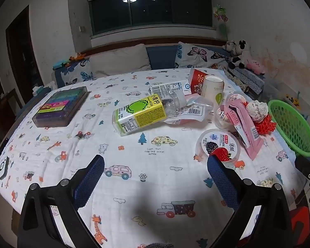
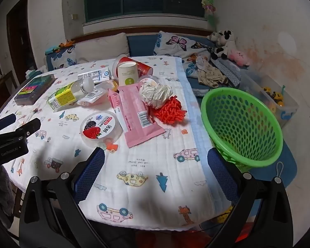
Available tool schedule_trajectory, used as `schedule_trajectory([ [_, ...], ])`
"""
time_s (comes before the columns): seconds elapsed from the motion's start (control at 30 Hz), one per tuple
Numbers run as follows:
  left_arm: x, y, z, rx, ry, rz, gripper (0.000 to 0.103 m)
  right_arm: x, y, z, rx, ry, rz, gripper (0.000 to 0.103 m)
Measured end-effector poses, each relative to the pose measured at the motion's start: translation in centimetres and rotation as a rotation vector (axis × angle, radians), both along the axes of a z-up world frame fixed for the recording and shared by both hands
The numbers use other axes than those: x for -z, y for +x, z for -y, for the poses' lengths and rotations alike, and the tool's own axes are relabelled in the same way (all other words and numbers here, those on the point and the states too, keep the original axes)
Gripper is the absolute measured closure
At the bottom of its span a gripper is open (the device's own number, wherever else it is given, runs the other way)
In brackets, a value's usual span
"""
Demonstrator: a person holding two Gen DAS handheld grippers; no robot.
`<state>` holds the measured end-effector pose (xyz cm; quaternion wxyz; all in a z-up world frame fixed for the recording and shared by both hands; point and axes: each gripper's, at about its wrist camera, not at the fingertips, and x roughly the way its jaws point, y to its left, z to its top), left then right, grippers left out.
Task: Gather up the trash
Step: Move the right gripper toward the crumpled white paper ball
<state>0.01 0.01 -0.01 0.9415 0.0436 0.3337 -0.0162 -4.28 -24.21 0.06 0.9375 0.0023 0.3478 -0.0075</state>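
Both our grippers, left gripper [image 1: 156, 183] and right gripper [image 2: 156, 177], spread empty; centre-frame, the light, crushable clear plastic bottle with yellow label [image 1: 142, 113] wants gripping mid-body.

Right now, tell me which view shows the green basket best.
The right wrist view: the green basket sits large there, with its whole rim and empty mesh interior visible, beside the table's edge. The left wrist view catches only part of it, squeezed at the right border.

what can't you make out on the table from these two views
- Small lidded cup, left wrist view: mostly hidden behind the pink wrapper.
- Green basket, left wrist view: its inside is only partly seen past its rim.
- Red carton, right wrist view: the paper cup covers its middle.
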Motion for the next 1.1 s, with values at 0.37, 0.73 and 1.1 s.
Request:
schedule_trajectory([
  [0.37,-0.3,-0.5,0.4,0.01,0.009,0.003,0.006,0.0,0.0,0.1,0.001,0.004,-0.003,0.004],
  [0.73,-0.1,-0.1,0.8,0.018,0.009,0.006,0.006,0.4,0.1,0.2,0.003,0.002,-0.005,0.004],
  [1.1,-0.1,0.0,0.9,0.019,0.011,0.008,0.006,0.3,0.1,0.3,0.002,0.003,-0.008,0.004],
])
